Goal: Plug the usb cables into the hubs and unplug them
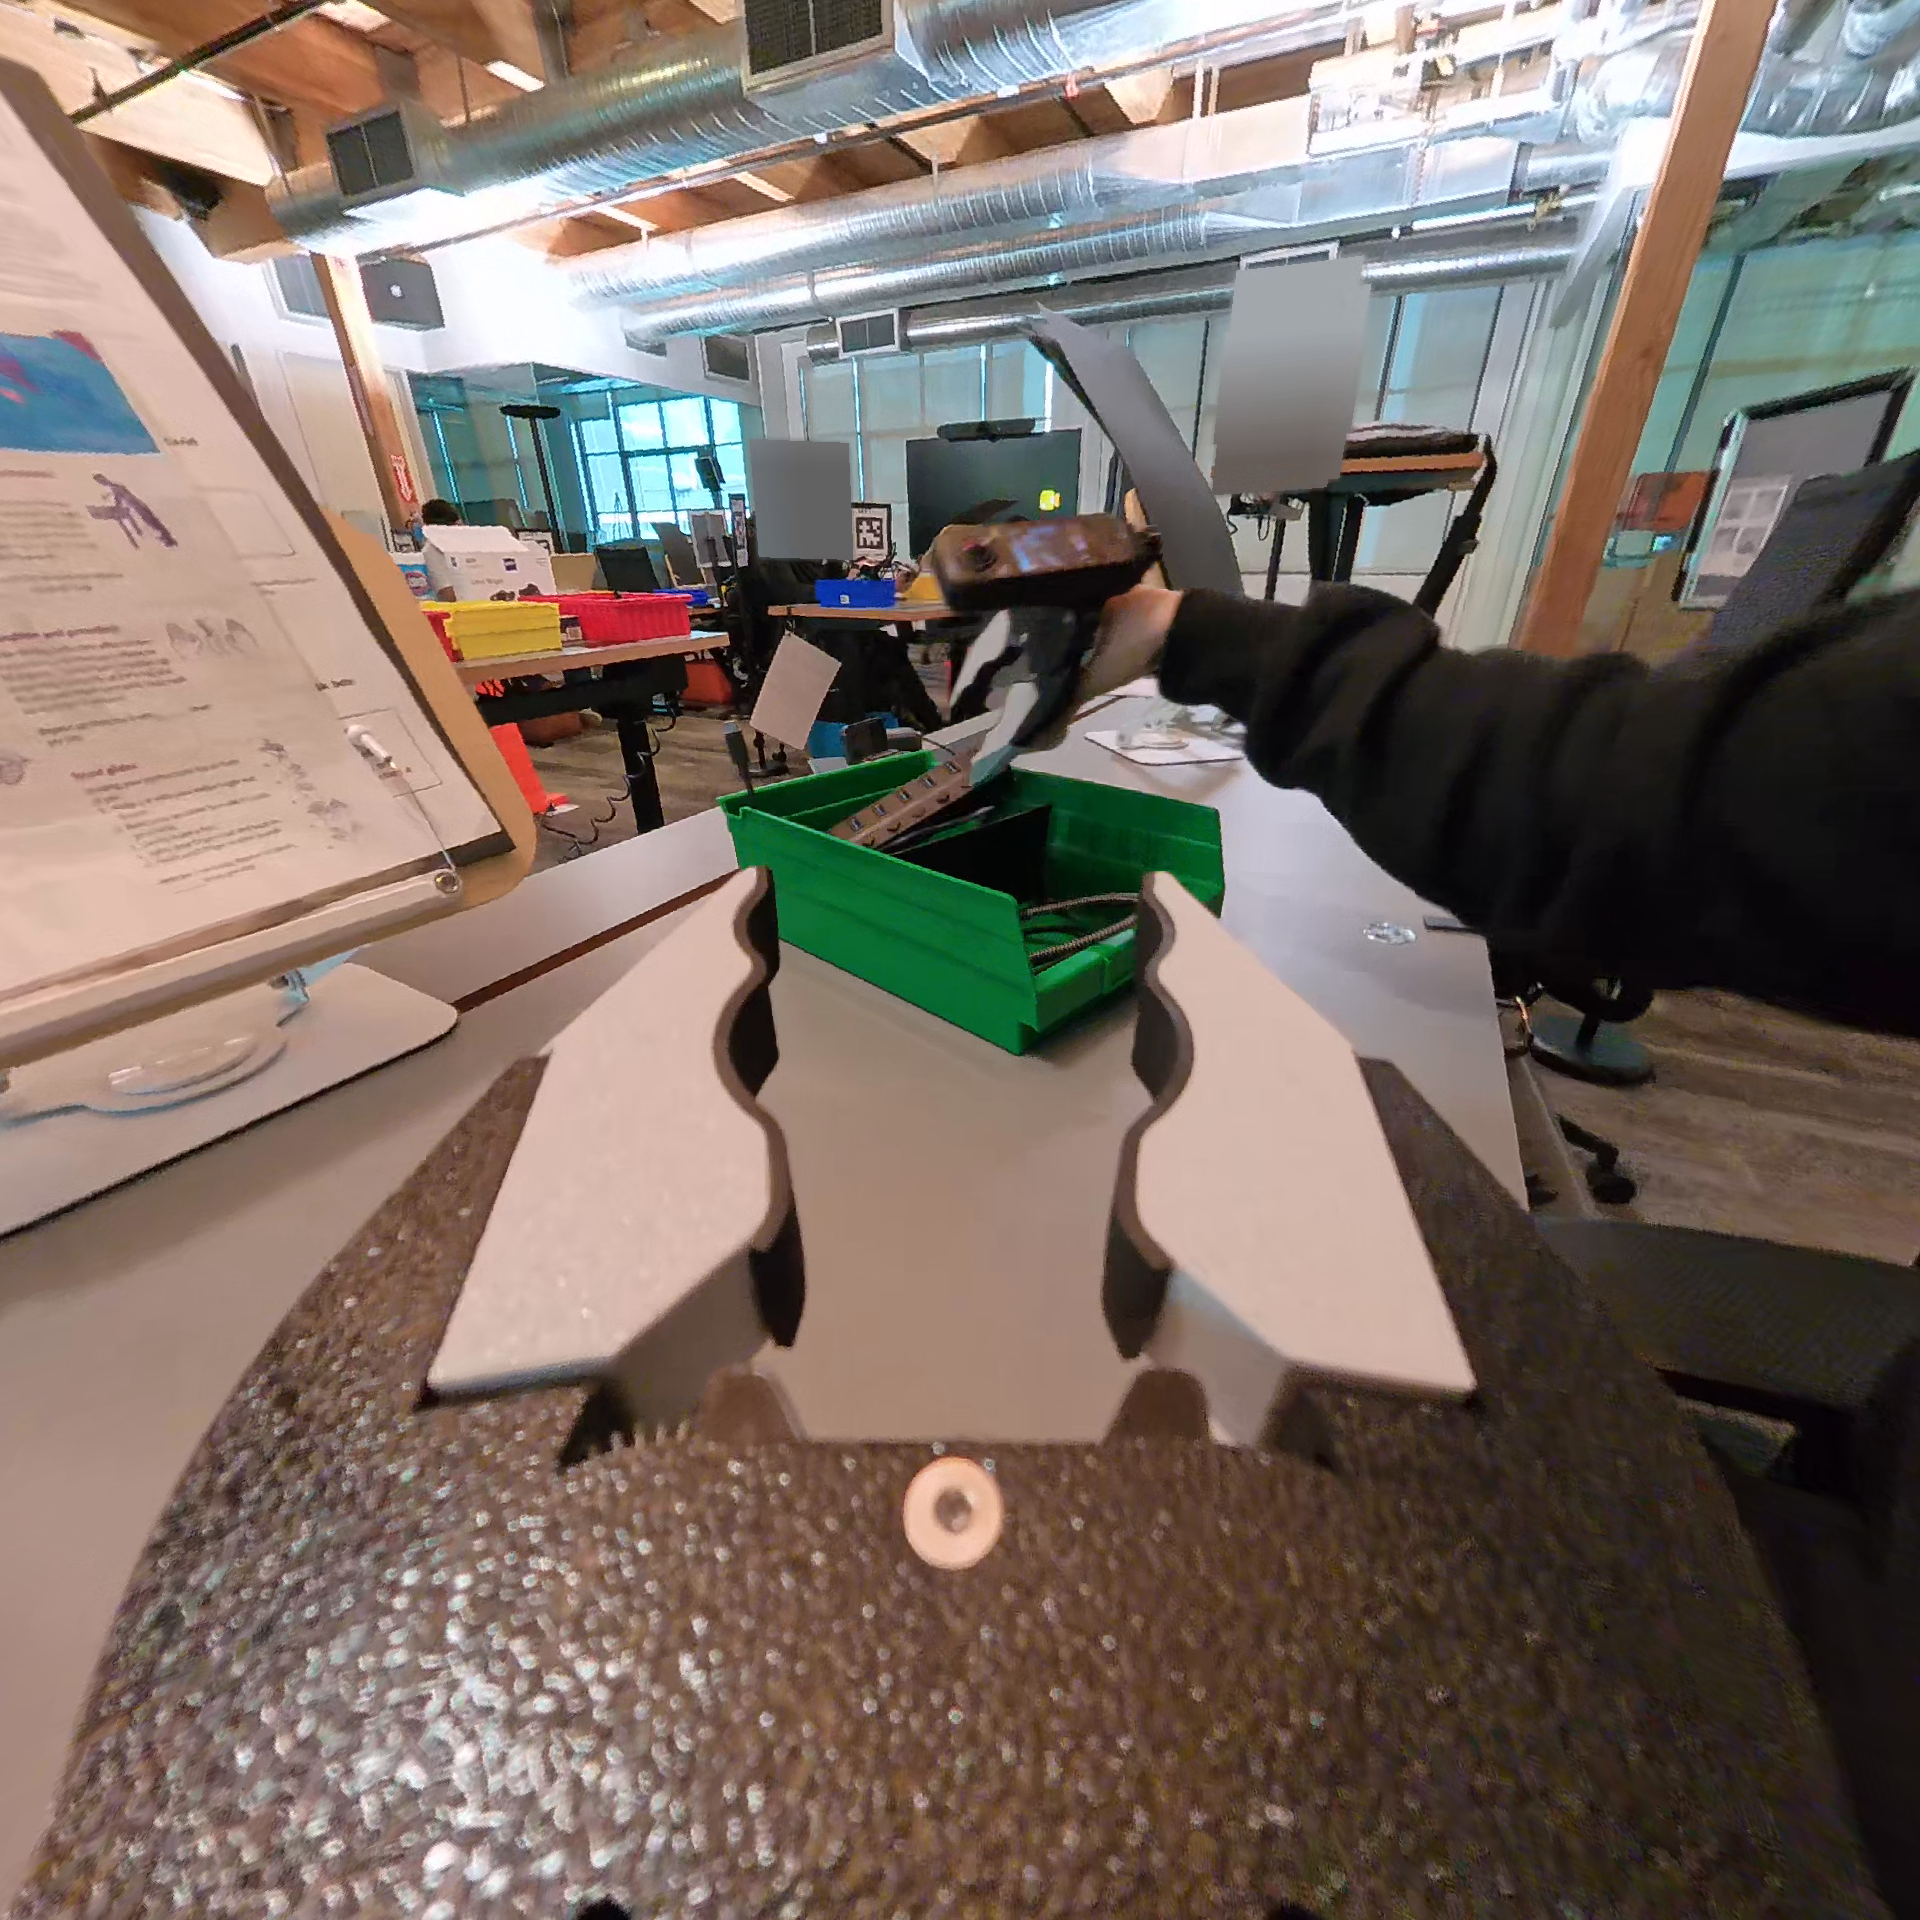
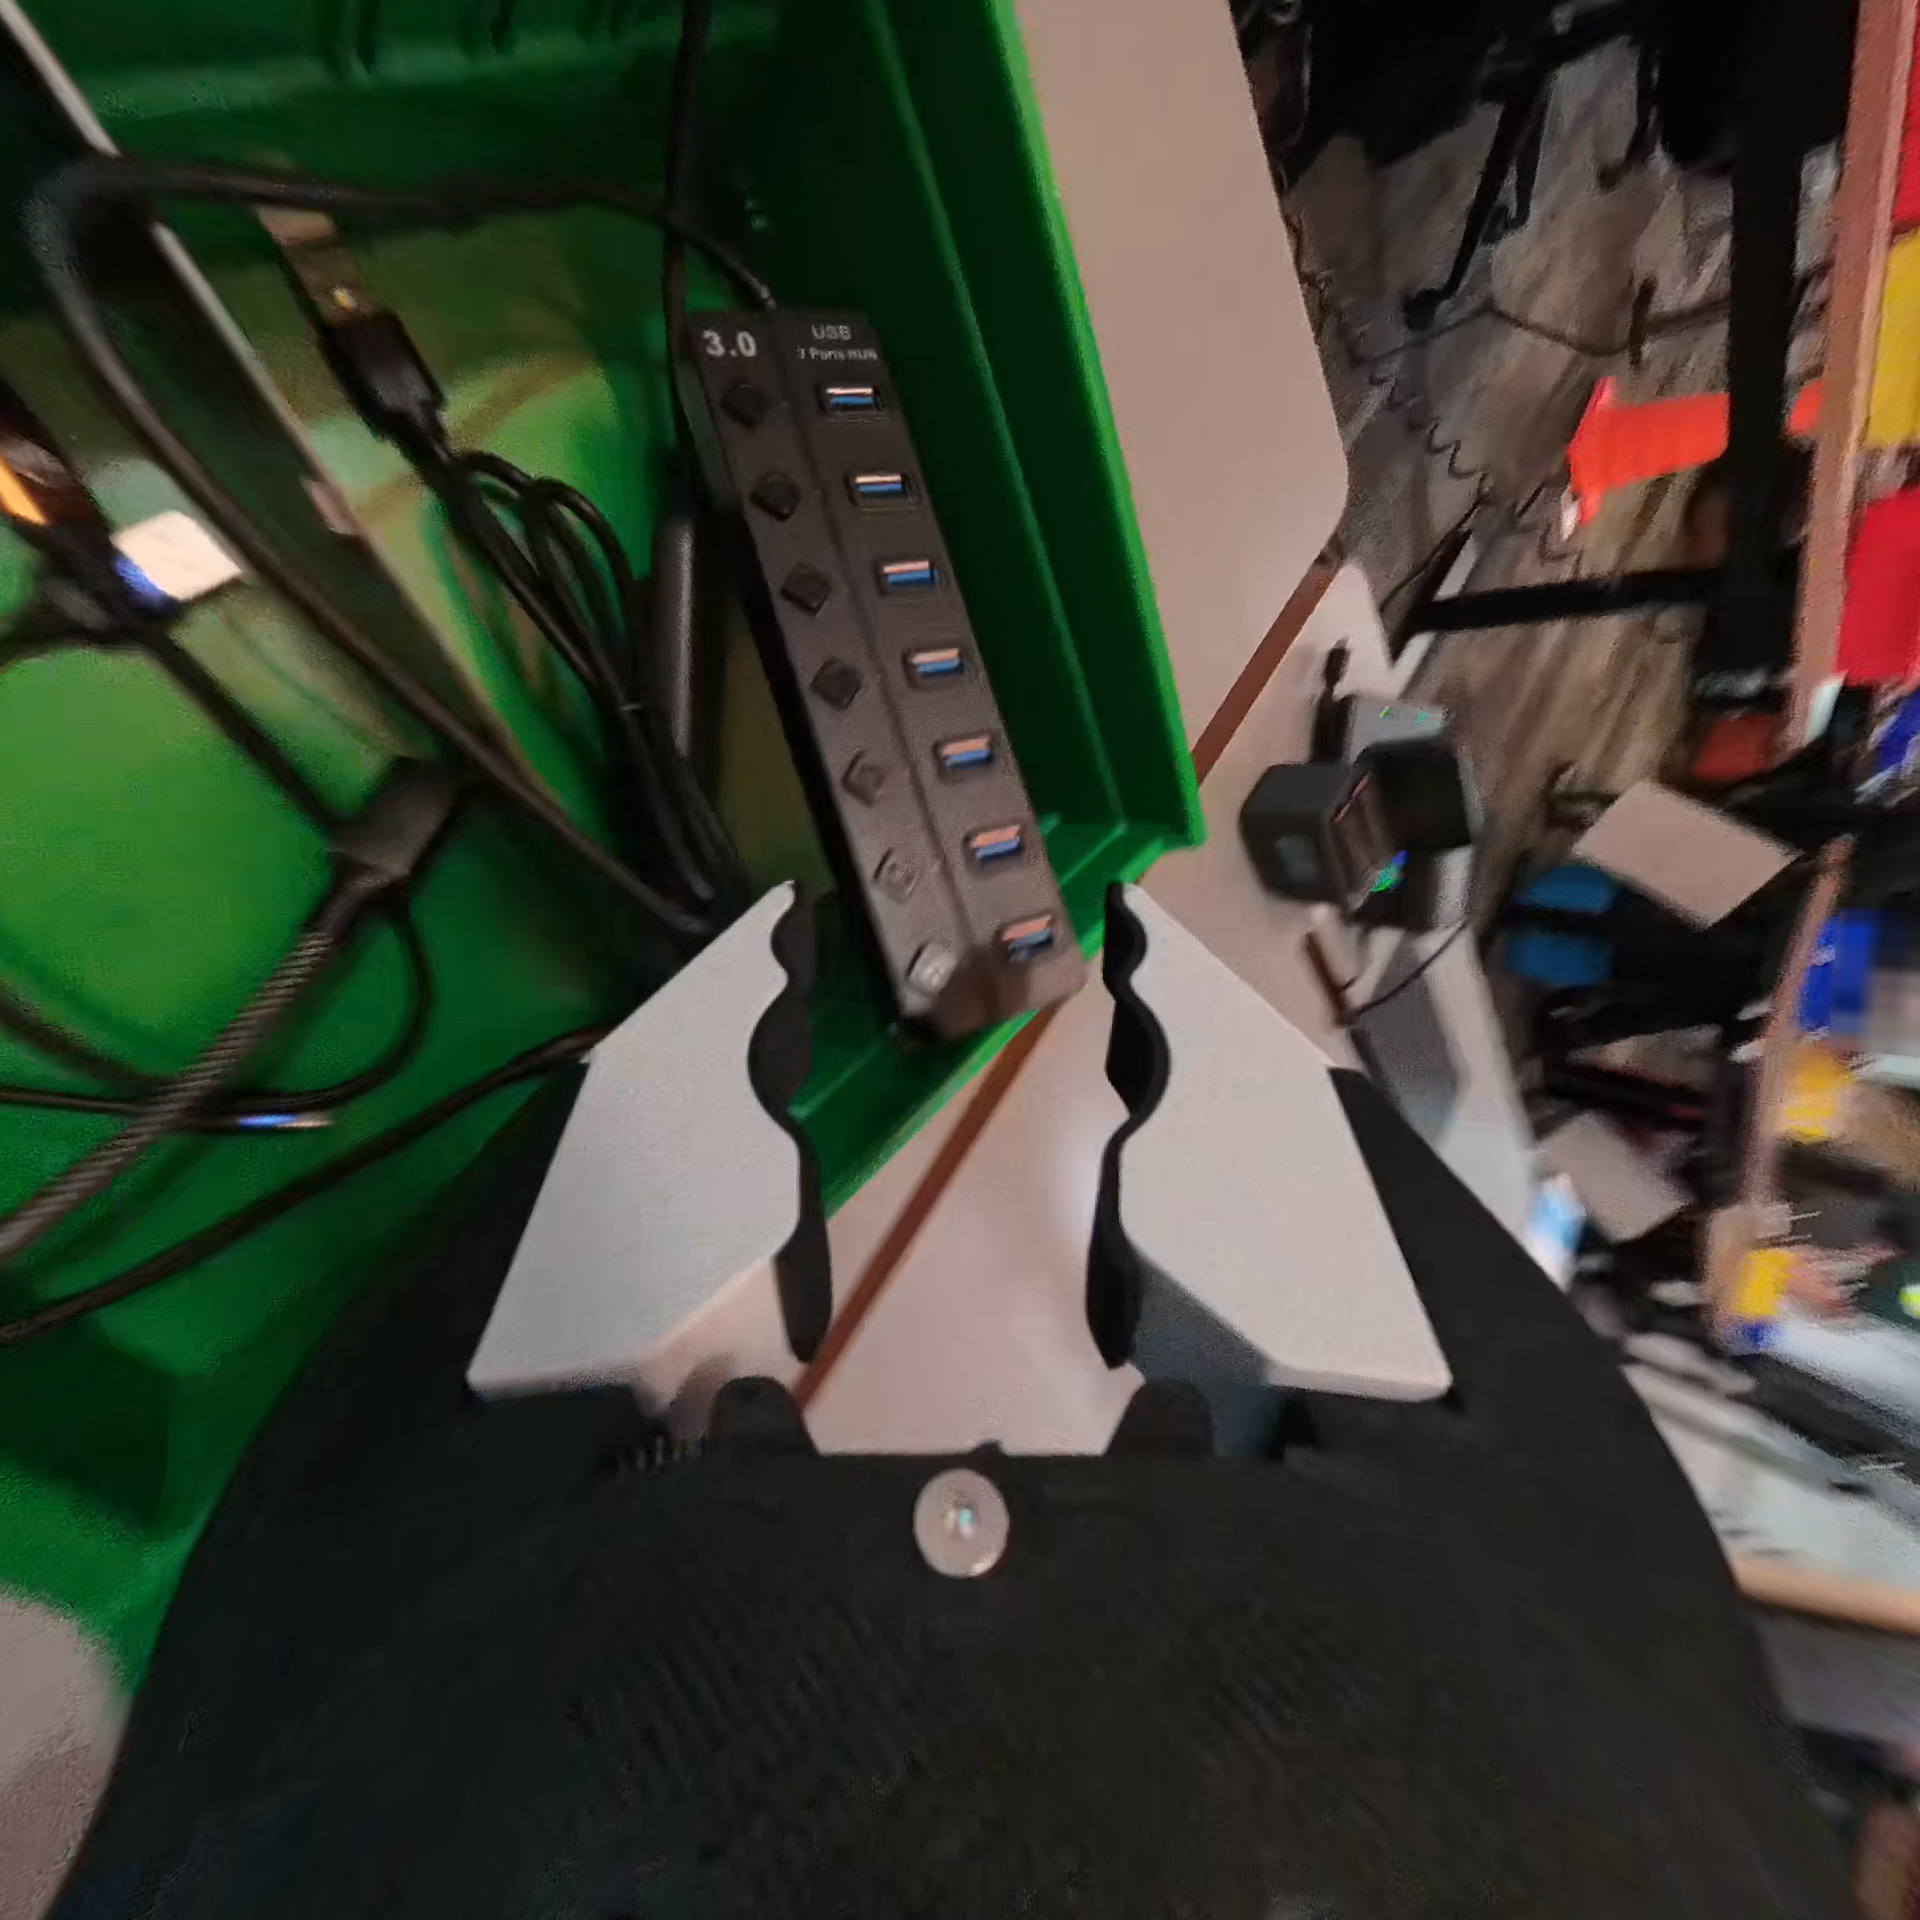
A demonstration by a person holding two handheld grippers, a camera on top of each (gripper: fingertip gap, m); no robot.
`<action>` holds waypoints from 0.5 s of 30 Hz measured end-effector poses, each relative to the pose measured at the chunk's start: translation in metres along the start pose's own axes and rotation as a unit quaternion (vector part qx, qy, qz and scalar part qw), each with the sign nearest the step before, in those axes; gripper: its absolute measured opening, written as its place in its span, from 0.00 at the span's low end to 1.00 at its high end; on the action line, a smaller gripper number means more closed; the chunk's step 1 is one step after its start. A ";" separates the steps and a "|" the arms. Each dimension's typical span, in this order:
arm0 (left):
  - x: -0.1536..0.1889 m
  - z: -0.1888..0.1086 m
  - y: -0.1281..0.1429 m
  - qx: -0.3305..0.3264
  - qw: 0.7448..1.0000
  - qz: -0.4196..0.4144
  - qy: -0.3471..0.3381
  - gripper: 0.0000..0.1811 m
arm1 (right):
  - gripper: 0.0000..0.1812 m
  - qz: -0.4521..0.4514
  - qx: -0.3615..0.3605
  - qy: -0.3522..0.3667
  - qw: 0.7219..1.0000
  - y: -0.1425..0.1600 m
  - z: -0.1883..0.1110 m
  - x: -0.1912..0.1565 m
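The left gripper (image 1: 956,914), with its grey wedge-shaped fingers, is held spread wide with nothing between them, low over the pale grey table (image 1: 623,914); the green plastic bin (image 1: 935,935) sits just ahead of its tips. Over the far end of that bin the right gripper (image 2: 951,904) is seen, also gaping wide and empty, gripped by a hand (image 1: 1127,634) in a black sleeve. Right in front of its fingertips, the long black multi-port usb hub (image 2: 894,665) is propped against the bin's wall, every blue port looking unplugged. Off to that gripper's left, a tangle of black usb cables (image 2: 499,582) is piled inside the bin. A printed sheet on a stand (image 1: 197,623) is parked left of the left gripper.
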State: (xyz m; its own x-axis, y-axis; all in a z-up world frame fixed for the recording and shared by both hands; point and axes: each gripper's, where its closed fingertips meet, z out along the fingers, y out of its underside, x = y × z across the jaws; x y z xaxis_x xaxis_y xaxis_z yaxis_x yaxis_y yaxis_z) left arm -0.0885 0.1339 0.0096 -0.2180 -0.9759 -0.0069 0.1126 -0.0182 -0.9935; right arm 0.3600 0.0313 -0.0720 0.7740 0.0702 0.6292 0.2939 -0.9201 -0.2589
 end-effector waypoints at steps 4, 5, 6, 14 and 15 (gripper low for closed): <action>-0.006 0.017 0.014 -0.008 0.999 -0.034 -0.019 0.36 | 0.41 0.195 0.037 0.008 0.980 0.041 -0.040 -0.035; -0.007 0.023 0.022 -0.021 0.999 -0.039 -0.025 0.36 | 0.42 0.244 0.056 0.029 0.968 0.053 -0.050 -0.044; -0.008 0.030 0.031 -0.038 0.998 -0.042 -0.034 0.36 | 0.42 0.295 0.084 0.050 0.950 0.062 -0.060 -0.053; 0.005 0.112 0.094 -0.118 0.986 -0.083 -0.085 0.38 | 0.39 0.451 0.121 0.058 0.882 0.103 -0.046 -0.101; 0.012 0.129 0.099 -0.121 0.986 -0.086 -0.081 0.37 | 0.33 0.460 0.146 0.059 0.874 0.097 -0.047 -0.097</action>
State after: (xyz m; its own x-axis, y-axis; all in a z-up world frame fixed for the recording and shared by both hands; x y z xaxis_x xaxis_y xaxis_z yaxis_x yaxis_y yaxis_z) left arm 0.0447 0.0926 -0.0746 -0.0538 -0.9853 0.1622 -0.1511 -0.1526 -0.9767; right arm 0.2871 -0.0826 -0.1236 0.6996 -0.7038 0.1232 -0.2781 -0.4270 -0.8604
